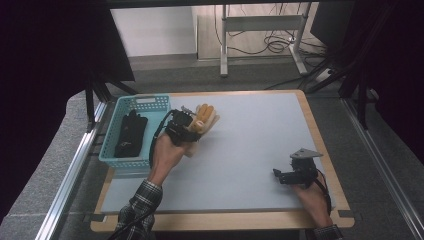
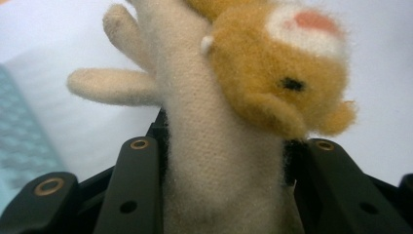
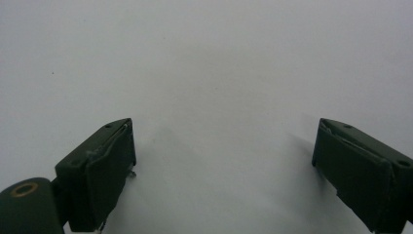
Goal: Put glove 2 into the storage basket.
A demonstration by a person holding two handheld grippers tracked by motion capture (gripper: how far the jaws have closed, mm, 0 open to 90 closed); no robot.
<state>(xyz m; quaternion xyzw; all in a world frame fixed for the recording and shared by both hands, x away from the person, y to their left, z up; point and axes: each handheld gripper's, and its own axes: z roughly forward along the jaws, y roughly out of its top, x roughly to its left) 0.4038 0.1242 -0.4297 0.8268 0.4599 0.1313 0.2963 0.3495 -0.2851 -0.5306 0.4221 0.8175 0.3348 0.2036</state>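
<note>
- Your left gripper [image 1: 192,126] is clamping the plush toy [image 2: 234,122] between both jaws, near the desk's [image 1: 260,145] far left corner, beside the blue basket [image 1: 131,131].
- Your right gripper [image 1: 279,175] is sitting near the right edge, jaws spread wide, gripping nothing.

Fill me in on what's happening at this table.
A person works with two handheld grippers. The left gripper has its fingers clamped on a plush toy, held beside the blue basket, which contains a black object. The right gripper sits open over the bare table, holding nothing.
</note>
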